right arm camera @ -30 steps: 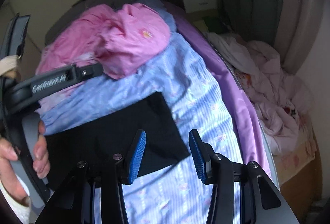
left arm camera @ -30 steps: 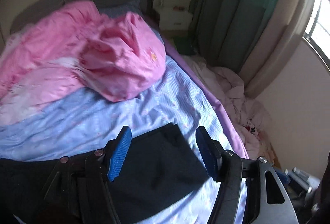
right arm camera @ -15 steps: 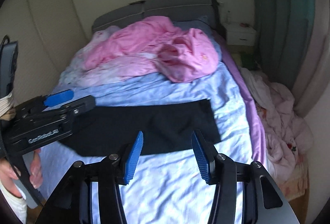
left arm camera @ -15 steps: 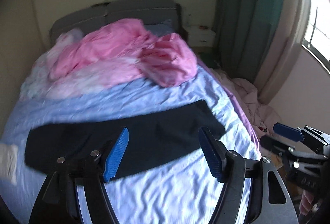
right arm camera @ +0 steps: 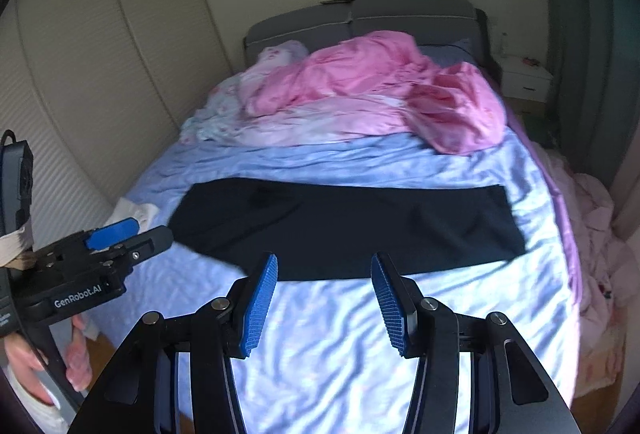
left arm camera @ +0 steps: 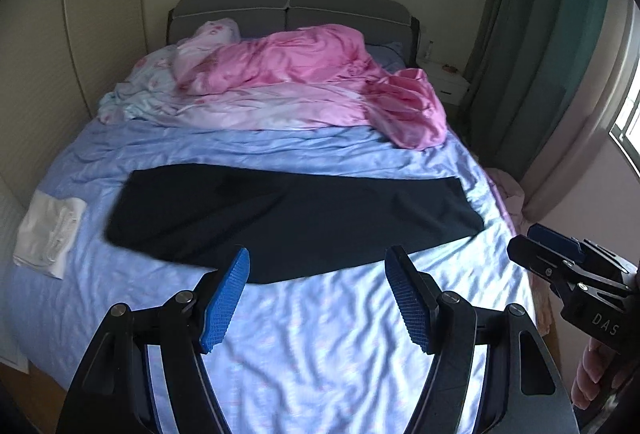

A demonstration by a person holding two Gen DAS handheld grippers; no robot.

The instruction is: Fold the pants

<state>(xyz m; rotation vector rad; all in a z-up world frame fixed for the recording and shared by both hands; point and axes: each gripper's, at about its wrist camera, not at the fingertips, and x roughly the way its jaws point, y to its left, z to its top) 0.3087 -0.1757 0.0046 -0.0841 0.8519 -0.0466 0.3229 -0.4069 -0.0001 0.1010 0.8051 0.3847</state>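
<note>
Pants [left arm camera: 296,218], dark and laid out in one long strip, lie flat on the blue bedsheet [left arm camera: 320,334] just beyond both grippers, with nothing touching them. The left gripper [left arm camera: 318,294] hangs above the near bedding, its blue pads spread wide and holding nothing. The right gripper [right arm camera: 324,298] is off to its right, likewise spread and empty. I would guess both are held back like this to take in the whole garment before choosing a hold. The long axis runs crosswise to the fingers, left to right across the bed. The squared, narrower end points right; the broader, rounded end points left, near a white cloth [left arm camera: 48,230]. A pink duvet [left arm camera: 320,82] is heaped well beyond, toward the headboard.
</note>
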